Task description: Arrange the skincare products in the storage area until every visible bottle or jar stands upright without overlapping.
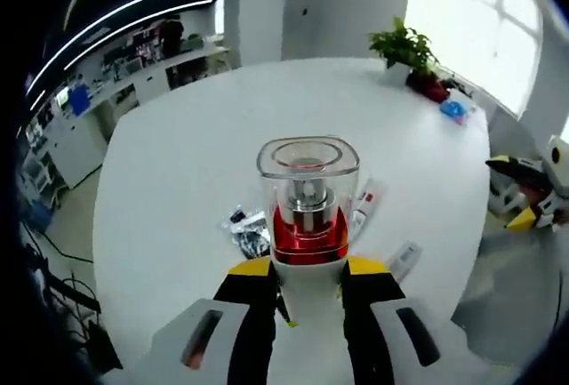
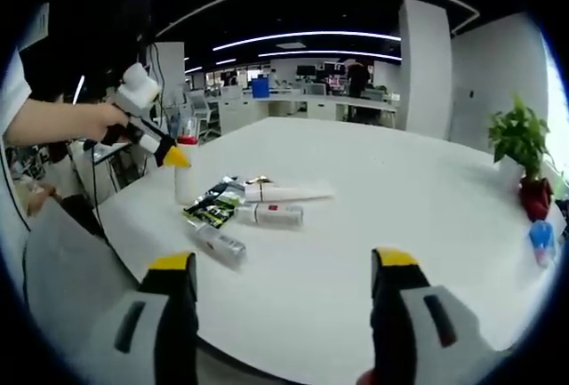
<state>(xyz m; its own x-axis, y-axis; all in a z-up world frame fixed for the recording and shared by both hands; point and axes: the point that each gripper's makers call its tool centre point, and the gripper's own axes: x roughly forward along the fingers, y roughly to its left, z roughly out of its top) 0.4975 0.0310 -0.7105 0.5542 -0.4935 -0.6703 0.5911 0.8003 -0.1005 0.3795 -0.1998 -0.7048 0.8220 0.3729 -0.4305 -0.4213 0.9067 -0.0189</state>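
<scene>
Two claws in play. Left claw [image 1: 307, 283] is clamped on the bottle [image 1: 308, 203] w/ clear cap and red band, holding it upright by its white body; in the right gripper view it stands at the worktop [image 2: 400, 189] edge, just beside the pile of tubes [image 2: 267, 207]. Cap looks like hard, slick plastic, prob light and top-heavy, so grip low on the body, not the cap. Right claw [image 2: 284, 278] is spread wide, empty, pile ahead of it, well apart from the potted plant [image 2: 520, 149].
</scene>
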